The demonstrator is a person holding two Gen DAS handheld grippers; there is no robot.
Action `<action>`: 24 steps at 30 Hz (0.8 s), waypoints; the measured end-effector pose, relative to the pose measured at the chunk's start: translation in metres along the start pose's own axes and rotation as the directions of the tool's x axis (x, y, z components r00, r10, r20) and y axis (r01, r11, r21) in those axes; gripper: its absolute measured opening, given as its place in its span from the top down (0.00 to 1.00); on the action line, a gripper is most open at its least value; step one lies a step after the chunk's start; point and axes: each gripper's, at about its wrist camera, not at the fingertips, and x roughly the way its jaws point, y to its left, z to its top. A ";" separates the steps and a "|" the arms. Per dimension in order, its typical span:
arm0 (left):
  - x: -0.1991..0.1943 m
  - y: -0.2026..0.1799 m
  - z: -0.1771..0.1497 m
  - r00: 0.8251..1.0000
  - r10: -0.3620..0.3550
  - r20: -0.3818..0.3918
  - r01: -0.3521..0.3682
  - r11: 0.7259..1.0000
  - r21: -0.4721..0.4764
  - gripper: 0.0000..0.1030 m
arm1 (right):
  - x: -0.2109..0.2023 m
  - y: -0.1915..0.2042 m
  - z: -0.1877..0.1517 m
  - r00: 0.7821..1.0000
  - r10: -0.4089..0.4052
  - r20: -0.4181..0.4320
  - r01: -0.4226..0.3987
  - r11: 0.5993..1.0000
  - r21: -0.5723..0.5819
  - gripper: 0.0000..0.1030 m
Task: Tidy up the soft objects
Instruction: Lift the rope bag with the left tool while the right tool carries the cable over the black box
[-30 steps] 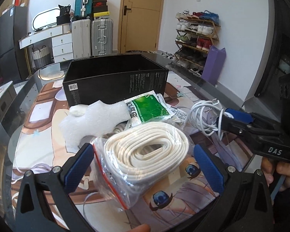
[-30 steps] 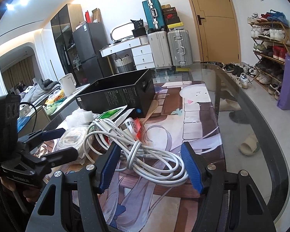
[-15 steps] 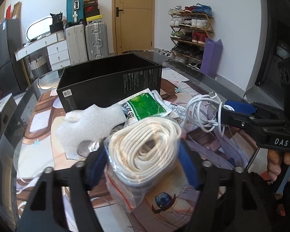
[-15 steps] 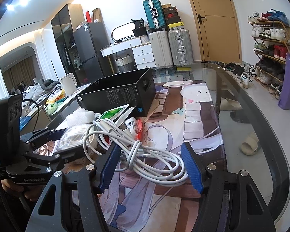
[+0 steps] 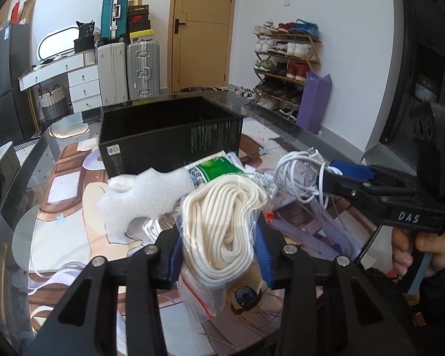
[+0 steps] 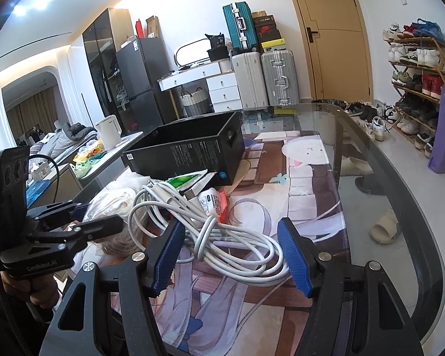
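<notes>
One glass table (image 6: 400,207) with one printed mat (image 5: 74,207). One open black box (image 5: 169,136) at the far side. One white foam piece (image 5: 145,195) in front of it, one green packet (image 5: 216,169) beside. One coiled white cable (image 6: 222,237) lies between the right gripper (image 6: 231,252) fingers, jaws spread, pads not touching it. Left gripper (image 5: 219,255) has just closed and now pinches one clear bag of coiled white rope (image 5: 225,222), squeezed between both blue pads, near the table's front edge.

A lived-in home: shoe rack (image 5: 287,68), suitcases (image 5: 127,71), fridge (image 6: 139,80), dresser (image 6: 204,86).
</notes>
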 end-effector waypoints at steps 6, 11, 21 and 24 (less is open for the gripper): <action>-0.018 0.012 0.012 0.999 0.009 0.051 -0.007 0.999 -0.035 0.61 | -0.003 0.008 0.009 1.000 -0.011 0.013 0.011 1.000 -0.026 0.36; -0.025 0.028 0.024 0.996 0.043 0.082 -0.038 0.997 -0.063 0.61 | -0.004 0.013 0.024 0.999 -0.028 0.026 0.029 0.999 -0.041 0.36; -0.019 0.055 0.047 0.989 0.100 0.110 -0.088 0.991 -0.104 0.61 | 0.006 0.025 0.065 0.998 -0.033 0.052 0.036 0.998 -0.053 0.36; -0.016 0.060 0.052 0.987 0.110 0.121 -0.096 0.989 -0.115 0.61 | 0.013 0.029 0.076 0.998 -0.032 0.054 0.035 0.998 -0.055 0.36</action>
